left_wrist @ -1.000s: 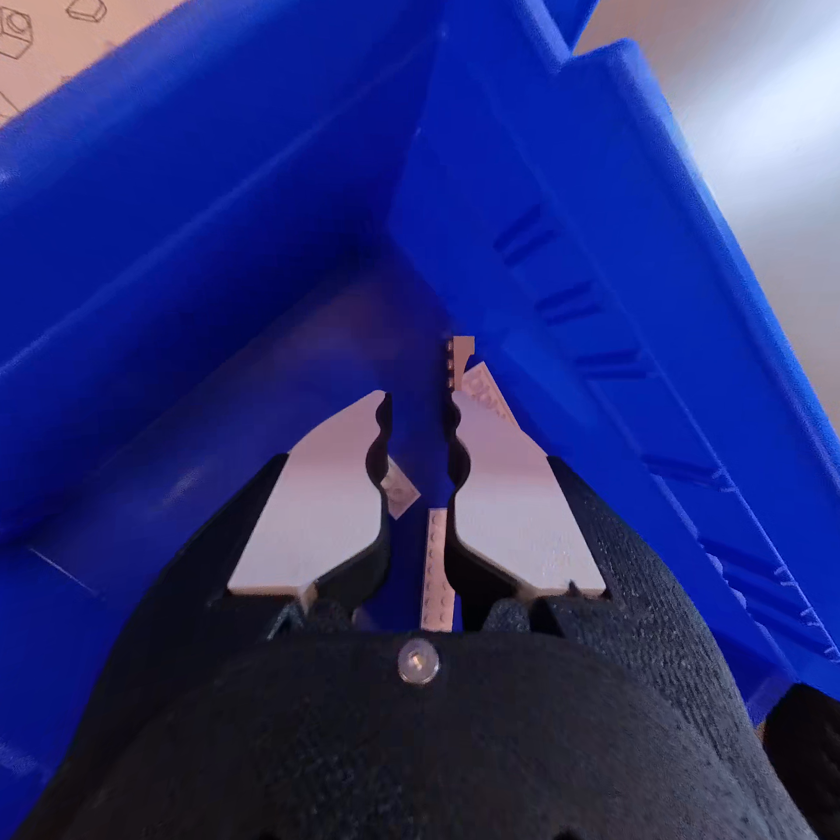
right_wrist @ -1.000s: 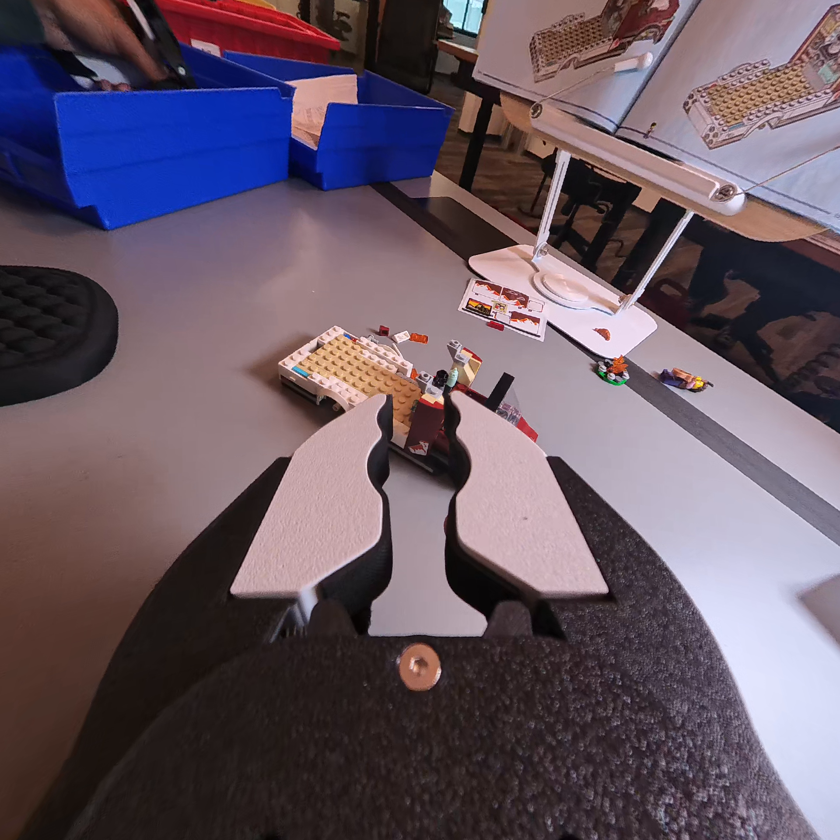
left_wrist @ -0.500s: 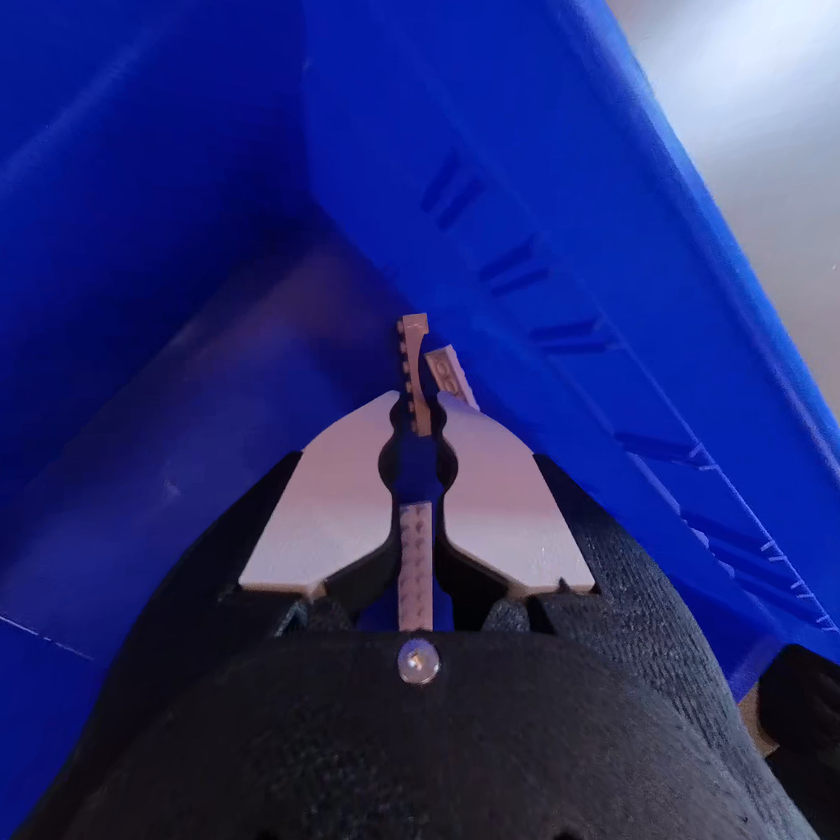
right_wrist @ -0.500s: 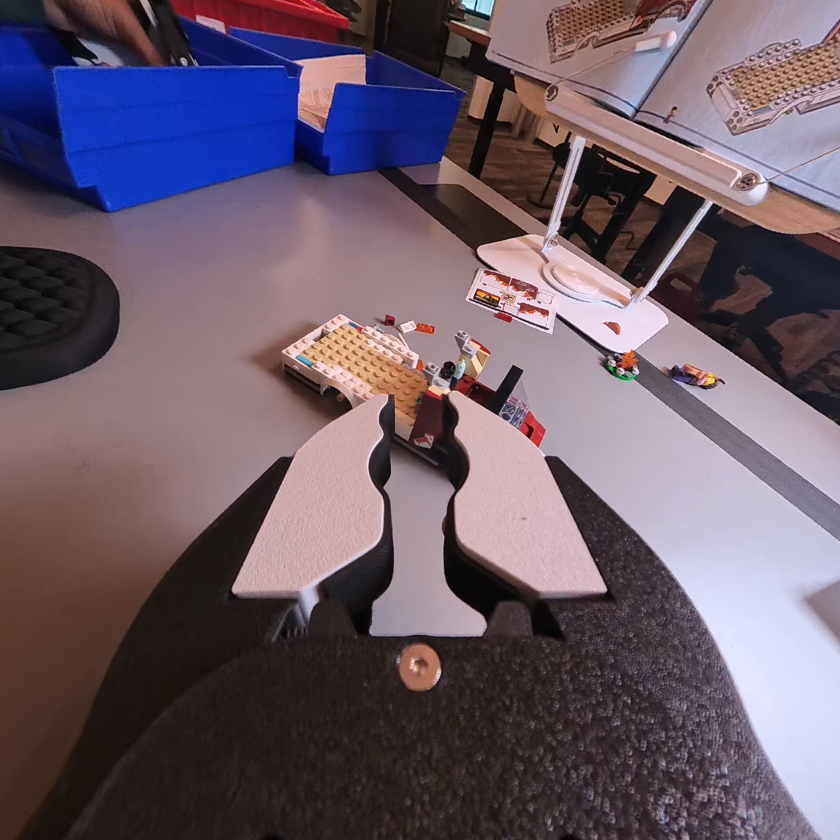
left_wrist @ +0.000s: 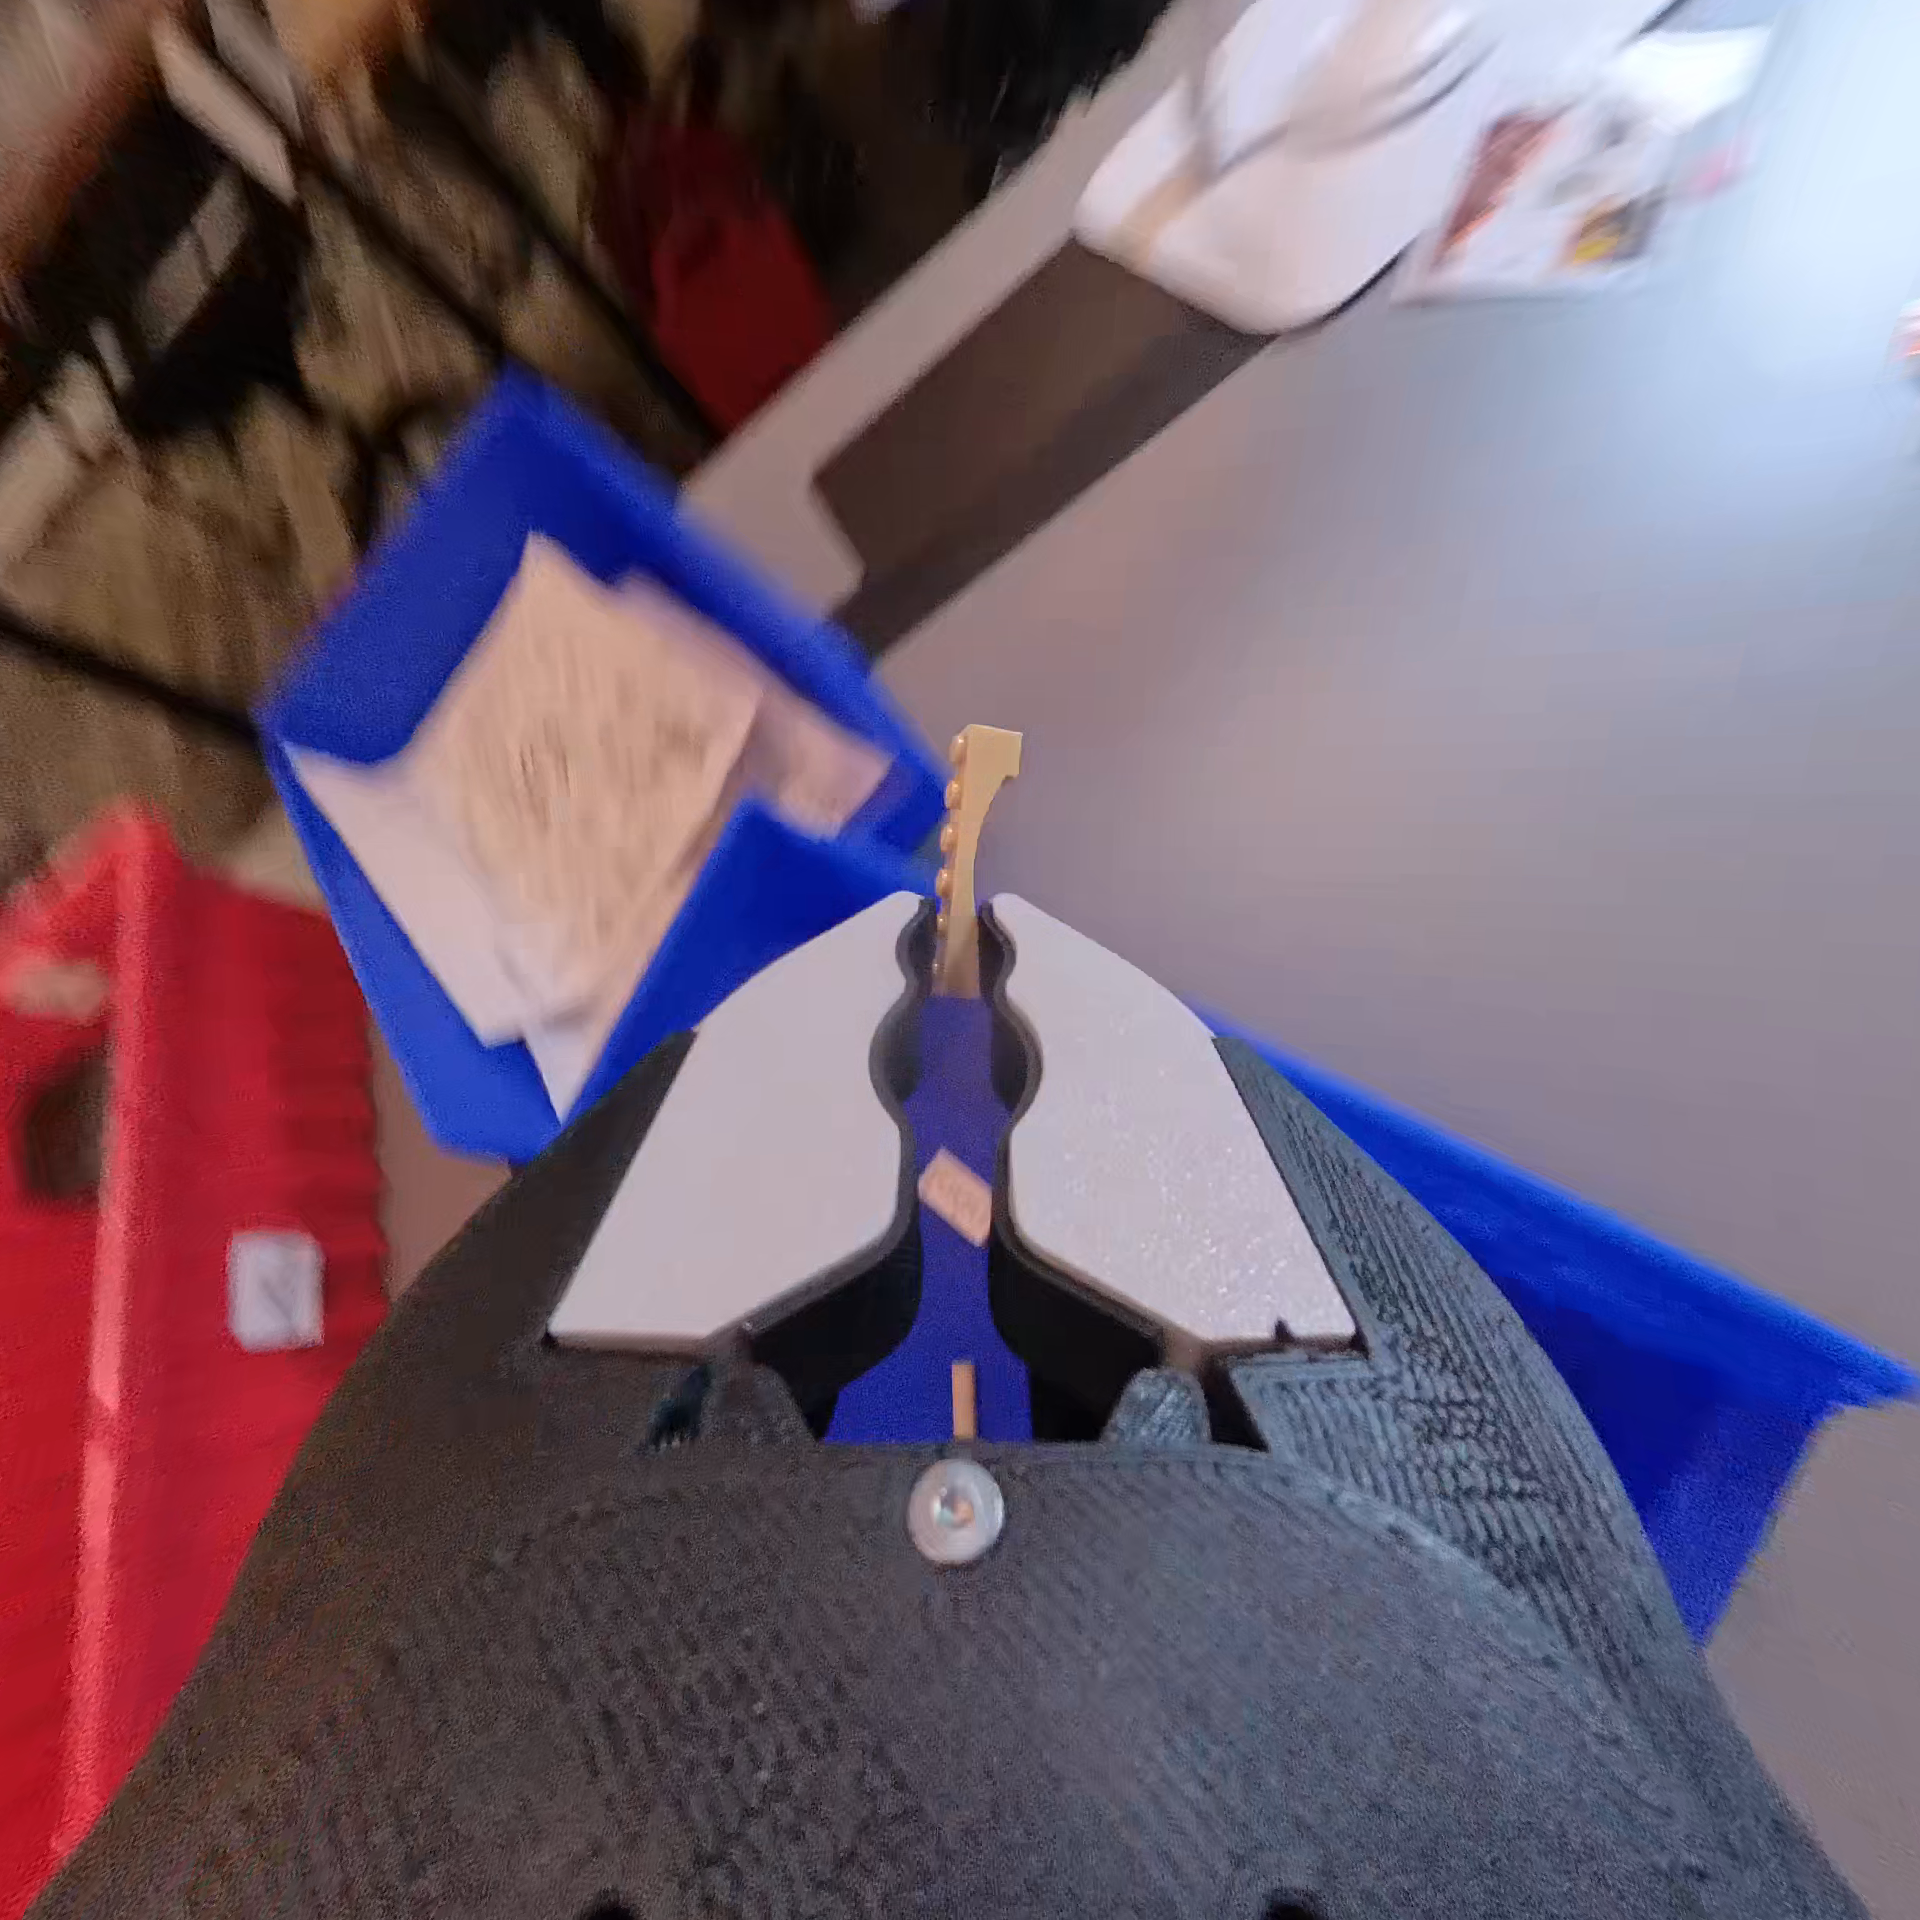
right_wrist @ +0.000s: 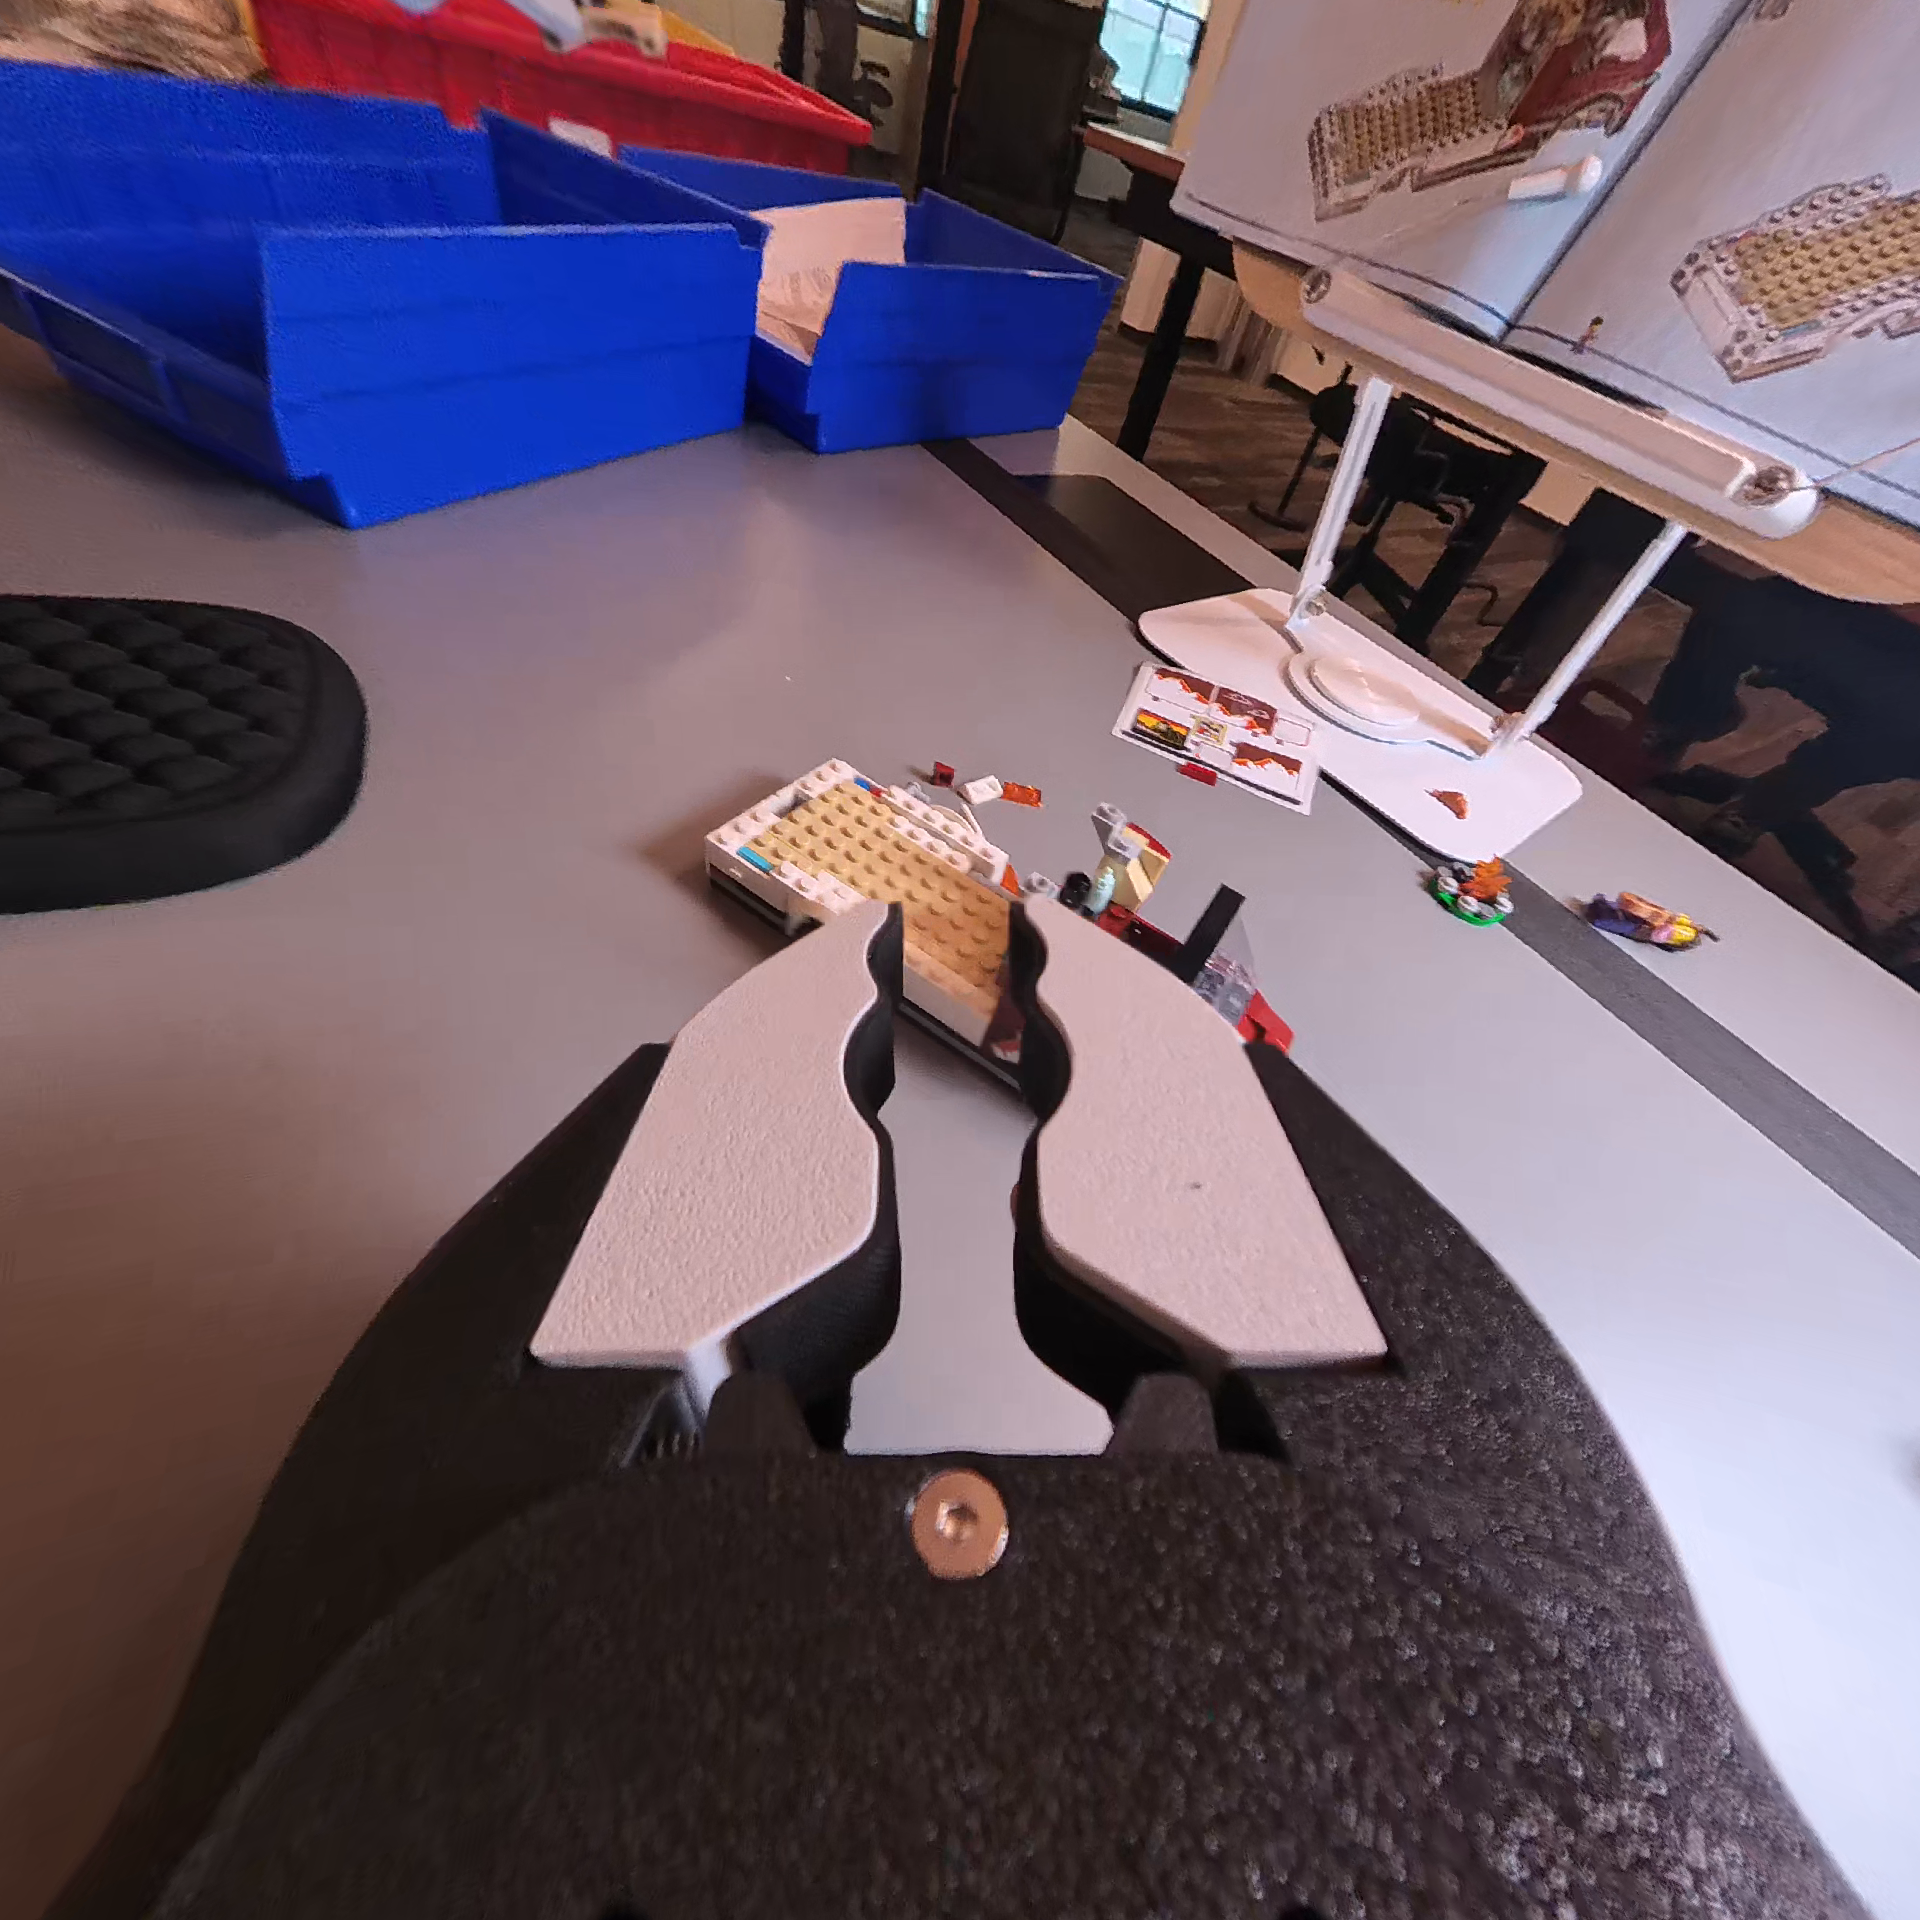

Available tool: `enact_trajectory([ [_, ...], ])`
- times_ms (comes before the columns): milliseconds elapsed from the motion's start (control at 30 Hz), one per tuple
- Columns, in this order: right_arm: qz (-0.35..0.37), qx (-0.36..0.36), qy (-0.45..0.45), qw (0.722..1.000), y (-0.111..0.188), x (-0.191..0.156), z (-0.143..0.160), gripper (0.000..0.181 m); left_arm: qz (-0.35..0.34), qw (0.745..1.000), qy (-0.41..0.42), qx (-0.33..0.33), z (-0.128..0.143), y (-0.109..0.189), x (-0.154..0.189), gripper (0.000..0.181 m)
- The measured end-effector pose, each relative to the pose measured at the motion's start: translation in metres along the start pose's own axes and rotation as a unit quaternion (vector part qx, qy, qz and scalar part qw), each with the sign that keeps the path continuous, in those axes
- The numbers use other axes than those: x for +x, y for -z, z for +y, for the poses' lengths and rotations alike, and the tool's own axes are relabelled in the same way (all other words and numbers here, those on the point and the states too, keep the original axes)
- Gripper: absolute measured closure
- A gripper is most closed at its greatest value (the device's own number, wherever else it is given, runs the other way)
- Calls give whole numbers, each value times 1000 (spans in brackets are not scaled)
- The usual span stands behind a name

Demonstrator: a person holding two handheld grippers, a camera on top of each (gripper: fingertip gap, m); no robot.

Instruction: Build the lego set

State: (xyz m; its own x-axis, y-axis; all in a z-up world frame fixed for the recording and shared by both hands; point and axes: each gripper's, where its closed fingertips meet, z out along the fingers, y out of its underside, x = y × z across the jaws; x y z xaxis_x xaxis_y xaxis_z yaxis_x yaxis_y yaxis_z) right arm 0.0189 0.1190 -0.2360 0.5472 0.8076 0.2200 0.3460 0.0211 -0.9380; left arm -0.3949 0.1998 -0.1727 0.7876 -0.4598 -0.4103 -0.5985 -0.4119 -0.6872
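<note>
— So, what have we got in the left gripper (left_wrist: 958, 902)?

— We're pinching a thin tan lego plate (left_wrist: 974, 831) at the fingertips. It stands up on edge past the tips, studs facing left. Below us is a blue bin (left_wrist: 1538, 1320); between the fingers we see its floor with a small tan piece (left_wrist: 956, 1207) lying on it.

— And beyond that?

— Another blue bin (left_wrist: 416, 997) with white papers (left_wrist: 582, 810) in it, and a red bin (left_wrist: 187, 1143) at the left. All of it is blurred.

— How about the right gripper (right_wrist: 956, 914)?

— We hold nothing there. Its fingers are parted with a gap between them, above the grey table (right_wrist: 520, 675). Just past the tips sits the half-built lego model (right_wrist: 862, 862), a tan studded floor with white walls and dark red parts at its right end. Small loose pieces (right_wrist: 987, 792) lie beside it.

— Anything else on the table?

— A sticker sheet (right_wrist: 1216, 732) near the white stand (right_wrist: 1382, 727) holding the instruction booklet (right_wrist: 1621, 156), and a black pad (right_wrist: 145, 738) at the left.
</note>
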Motion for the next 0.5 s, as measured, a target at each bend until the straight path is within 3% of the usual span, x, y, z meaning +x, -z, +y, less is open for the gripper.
enact_trajectory([
  [100,-63,27,-40,997,-2,-20,-11,155,24,985,-144,96,-63,26,84,173],
  [200,-159,44,-100,981,0,-48,-21,143,42,947,-263,181,-98,33,183,173],
  [333,-210,54,-166,962,1,-59,-28,133,82,890,-361,267,-107,19,295,173],
  [500,-223,-12,-172,960,-14,-63,-9,135,117,853,-400,313,-101,-3,356,174],
])
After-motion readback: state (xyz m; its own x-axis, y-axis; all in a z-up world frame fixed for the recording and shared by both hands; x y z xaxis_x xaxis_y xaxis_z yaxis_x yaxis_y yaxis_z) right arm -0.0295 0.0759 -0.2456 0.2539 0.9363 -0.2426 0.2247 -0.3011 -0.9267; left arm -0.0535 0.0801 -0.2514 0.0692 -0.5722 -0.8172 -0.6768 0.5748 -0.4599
